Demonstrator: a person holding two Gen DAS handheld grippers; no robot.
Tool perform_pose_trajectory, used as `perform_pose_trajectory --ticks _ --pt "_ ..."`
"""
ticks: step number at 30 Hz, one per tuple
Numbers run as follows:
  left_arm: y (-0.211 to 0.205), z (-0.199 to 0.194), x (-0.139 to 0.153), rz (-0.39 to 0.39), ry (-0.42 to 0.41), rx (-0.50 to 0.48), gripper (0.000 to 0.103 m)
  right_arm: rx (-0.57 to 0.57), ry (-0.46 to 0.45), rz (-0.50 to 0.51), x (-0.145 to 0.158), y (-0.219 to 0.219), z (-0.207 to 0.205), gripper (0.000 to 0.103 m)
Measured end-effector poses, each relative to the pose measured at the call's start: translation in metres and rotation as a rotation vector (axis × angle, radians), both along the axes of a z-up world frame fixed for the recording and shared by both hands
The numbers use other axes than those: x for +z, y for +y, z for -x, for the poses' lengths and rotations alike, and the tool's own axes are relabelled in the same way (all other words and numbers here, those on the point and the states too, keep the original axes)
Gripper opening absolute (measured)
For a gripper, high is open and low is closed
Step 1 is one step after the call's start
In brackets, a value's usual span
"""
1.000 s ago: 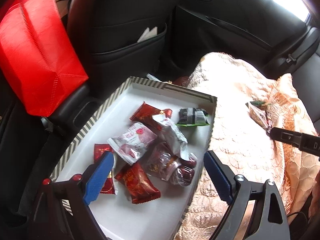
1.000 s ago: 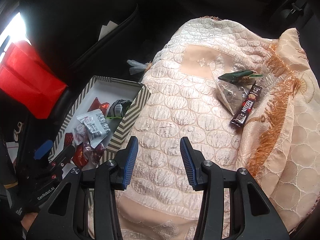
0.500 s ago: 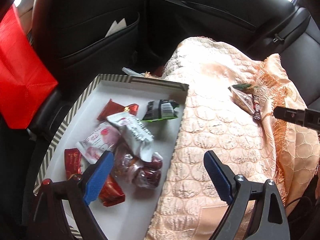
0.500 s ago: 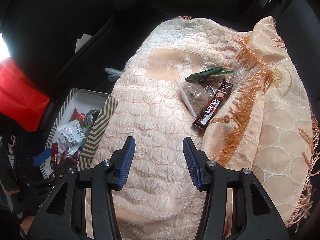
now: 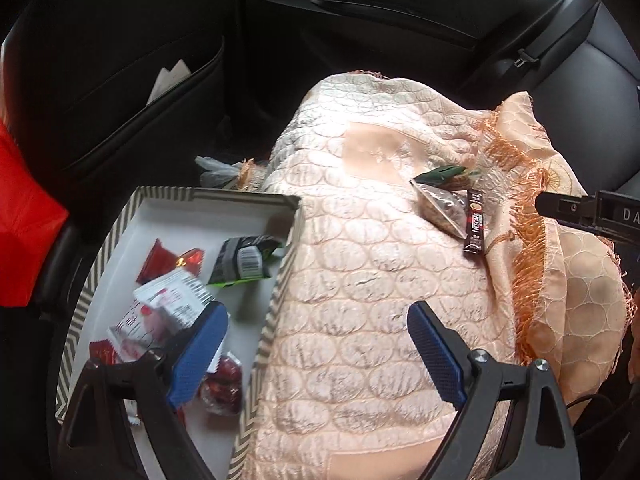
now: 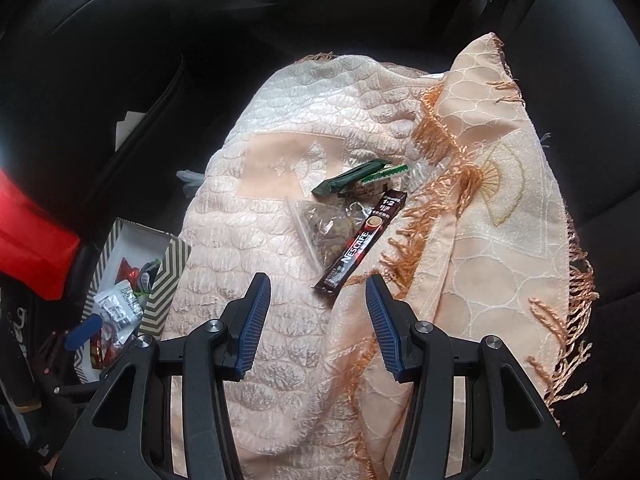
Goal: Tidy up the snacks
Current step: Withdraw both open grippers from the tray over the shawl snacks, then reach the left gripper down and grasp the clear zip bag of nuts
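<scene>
A dark Nescafe stick (image 6: 362,242) lies on the peach quilt beside a clear bag of nuts (image 6: 324,224) and a green packet (image 6: 352,178). My right gripper (image 6: 317,282) hovers just short of the stick, open, with nothing between its blue pads. My left gripper (image 5: 316,312) is wide open and empty, straddling the right wall of the striped box (image 5: 280,280). The box holds several wrapped snacks, among them a black-and-green packet (image 5: 244,262). The stick (image 5: 474,224) also shows in the left wrist view.
The peach quilt (image 5: 360,280) with an orange fringe covers the car seat. A red bag (image 5: 24,220) hangs at the left. Dark seat backs and the door panel close in behind, and a crumpled plastic bag (image 5: 216,166) lies beyond the box.
Both grippers have moved right, from the box toward the quilt. The stick and bag now lie closer to the right gripper, whose jaws stand a little wider. The left jaws are unchanged.
</scene>
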State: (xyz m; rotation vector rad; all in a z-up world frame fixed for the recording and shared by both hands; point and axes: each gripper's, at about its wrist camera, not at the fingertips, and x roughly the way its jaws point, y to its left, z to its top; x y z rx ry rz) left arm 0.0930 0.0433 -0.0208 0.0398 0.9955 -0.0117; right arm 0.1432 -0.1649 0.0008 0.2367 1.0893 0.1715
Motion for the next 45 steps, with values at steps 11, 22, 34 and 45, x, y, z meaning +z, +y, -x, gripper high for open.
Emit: perform_pose_trajectory --ticks 11,22,34,45 --pt "-0.031 -0.045 -0.015 0.059 0.064 -0.015 0.093 -0.020 0.010 0.006 0.000 -0.017 -0.027 0.050" --pt "-0.061 -0.101 -0.033 0.101 0.127 0.000 0.093 -0.060 0.035 -0.042 -0.016 -0.036 -0.042 0.050" --pt "-0.093 -0.150 -0.066 0.173 0.221 0.020 0.093 -0.115 0.024 -0.091 -0.018 -0.051 -0.058 0.050" --pt "-0.122 -0.167 -0.093 0.168 0.260 0.015 0.092 -0.144 0.031 -0.101 -0.019 -0.058 -0.057 0.050"
